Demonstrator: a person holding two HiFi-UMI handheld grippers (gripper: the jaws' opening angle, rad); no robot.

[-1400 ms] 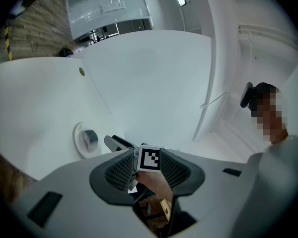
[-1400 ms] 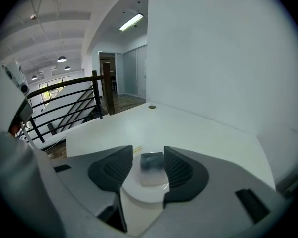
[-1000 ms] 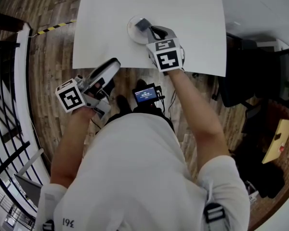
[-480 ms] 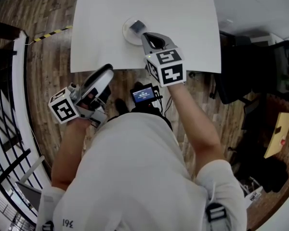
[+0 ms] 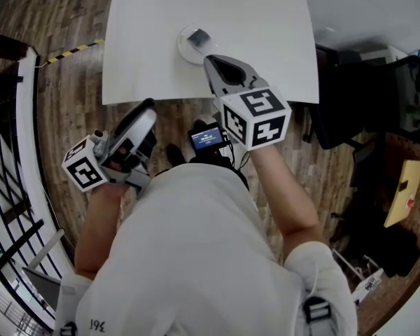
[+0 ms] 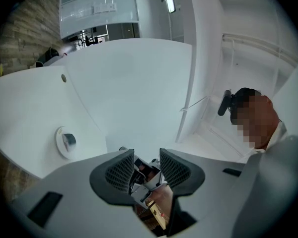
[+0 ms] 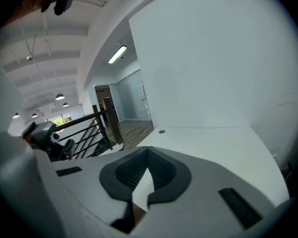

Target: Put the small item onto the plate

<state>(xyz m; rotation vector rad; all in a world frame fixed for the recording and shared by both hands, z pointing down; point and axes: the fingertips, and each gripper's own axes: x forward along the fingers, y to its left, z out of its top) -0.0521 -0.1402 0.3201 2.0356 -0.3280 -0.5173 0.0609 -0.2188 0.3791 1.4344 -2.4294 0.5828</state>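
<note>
The left gripper [image 5: 144, 109] is held off the near edge of the white table [image 5: 266, 19], above the wooden floor [image 5: 70, 61], with its marker cube toward the person. In the left gripper view its jaws stand a little apart, and nothing sits between the ribbed pads. Well ahead of its tips, on the table, is the round plate [image 5: 181, 49]. The small item [image 5: 199, 38], a dark grey block, lies on the plate near its middle. To the right, the right gripper [image 5: 208, 59] reaches over the table's near edge, and the plate shows just past its tips and slightly to their left. In the right gripper view its jaws are pressed together with nothing in them. A small screen device [image 5: 208, 137] sits at the person's front, between the two grippers.
</note>
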